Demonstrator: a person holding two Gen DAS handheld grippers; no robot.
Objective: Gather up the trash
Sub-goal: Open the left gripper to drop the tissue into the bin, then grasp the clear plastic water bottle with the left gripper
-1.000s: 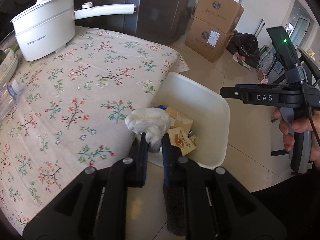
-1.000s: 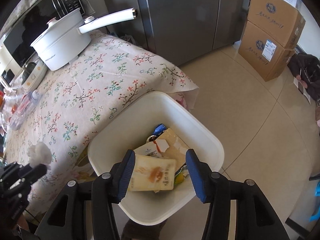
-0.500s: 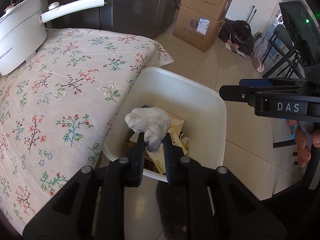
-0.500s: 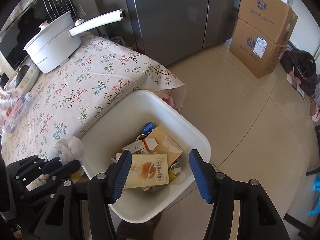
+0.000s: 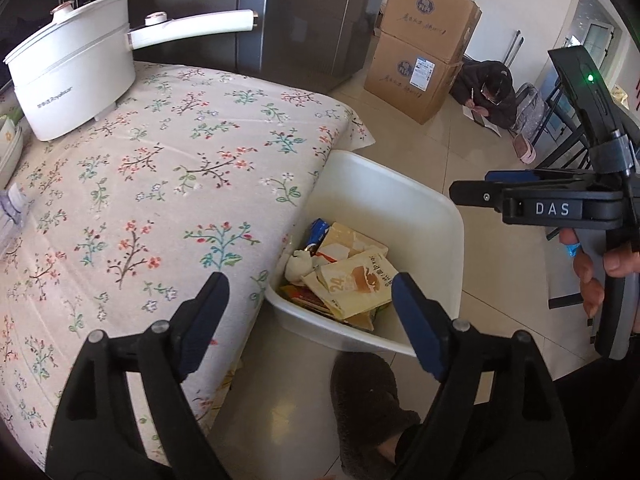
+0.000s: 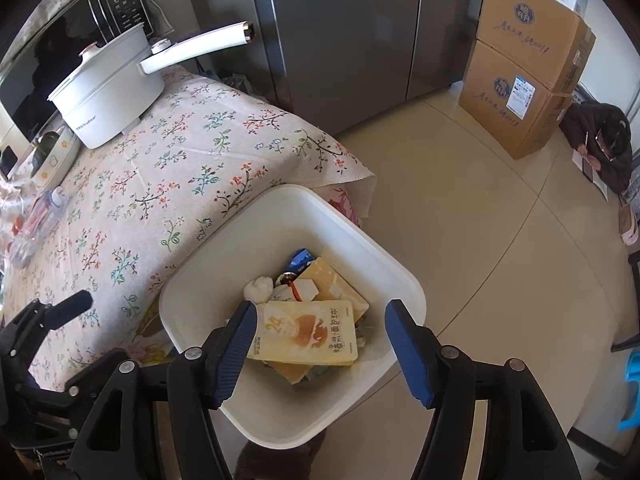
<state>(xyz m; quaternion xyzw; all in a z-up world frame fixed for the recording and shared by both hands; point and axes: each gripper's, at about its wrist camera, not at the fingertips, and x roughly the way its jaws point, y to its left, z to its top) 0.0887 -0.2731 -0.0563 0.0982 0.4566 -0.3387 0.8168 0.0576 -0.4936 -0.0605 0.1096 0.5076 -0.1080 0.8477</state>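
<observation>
Handheld rig, black frames
Left gripper [image 5: 308, 300] and right gripper [image 6: 320, 340]: blue ribbed pads, silver screws; "DAS" lettering, green light; fuzzy dark slipper [image 5: 372, 396].

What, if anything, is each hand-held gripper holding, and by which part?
Nothing. The left hand-held gripper and right hand-held gripper have empty, opening jaws; the crumpled tissue lies in the white bin.

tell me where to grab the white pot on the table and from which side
Take the white pot by its long straight handle, which juts out sideways past the body toward the fridge. Come from above, gripper fingers straddling it across its narrow width; the round body looks too wide.
</observation>
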